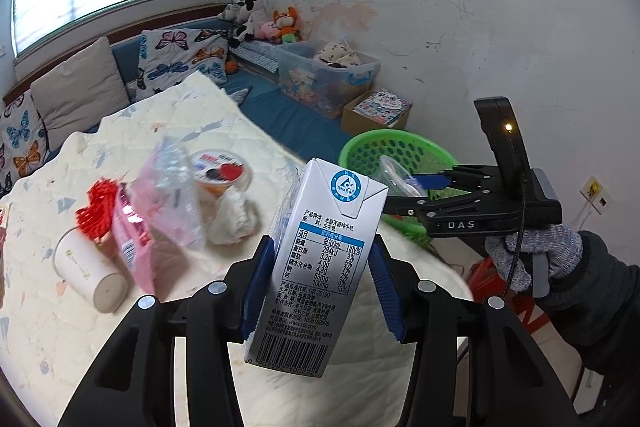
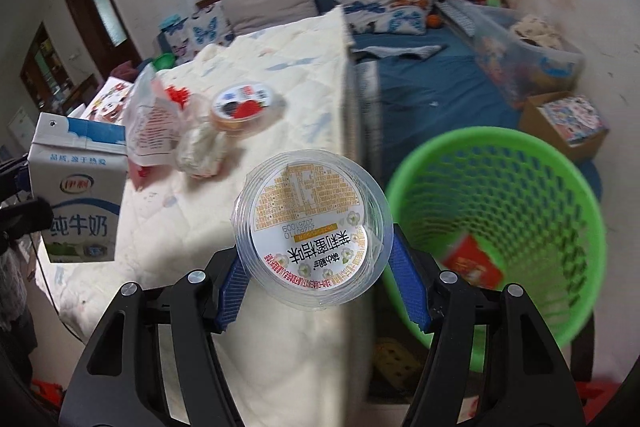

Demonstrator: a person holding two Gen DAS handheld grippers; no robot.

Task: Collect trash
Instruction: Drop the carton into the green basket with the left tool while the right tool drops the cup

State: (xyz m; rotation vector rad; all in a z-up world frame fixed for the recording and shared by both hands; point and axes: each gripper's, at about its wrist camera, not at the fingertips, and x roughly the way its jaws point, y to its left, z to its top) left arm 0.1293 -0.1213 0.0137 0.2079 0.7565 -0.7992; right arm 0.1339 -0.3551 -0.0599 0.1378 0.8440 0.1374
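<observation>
My left gripper (image 1: 320, 283) is shut on a white and blue milk carton (image 1: 316, 263), held upright above the quilt; the same milk carton (image 2: 78, 191) shows at the left of the right wrist view. My right gripper (image 2: 320, 279) is shut on a clear plastic cup (image 2: 312, 227) with a printed lid, held beside the bed's edge, left of the green mesh basket (image 2: 532, 187). That green basket (image 1: 400, 151) holds a red wrapper (image 2: 474, 261). On the quilt lie a pink packet (image 1: 132, 239), a clear bag (image 1: 172, 195), a yogurt cup (image 1: 220, 173), a crumpled tissue (image 1: 234, 217) and a white paper cup (image 1: 90, 273).
A cream quilt (image 1: 180, 115) covers the table-like surface. Behind it is a blue bench (image 2: 432, 79) with butterfly pillows (image 1: 180, 55), plush toys (image 1: 276, 25), a clear storage bin (image 1: 324, 75) and a cardboard box of books (image 1: 380, 107). A gloved hand (image 1: 536, 259) holds the right gripper.
</observation>
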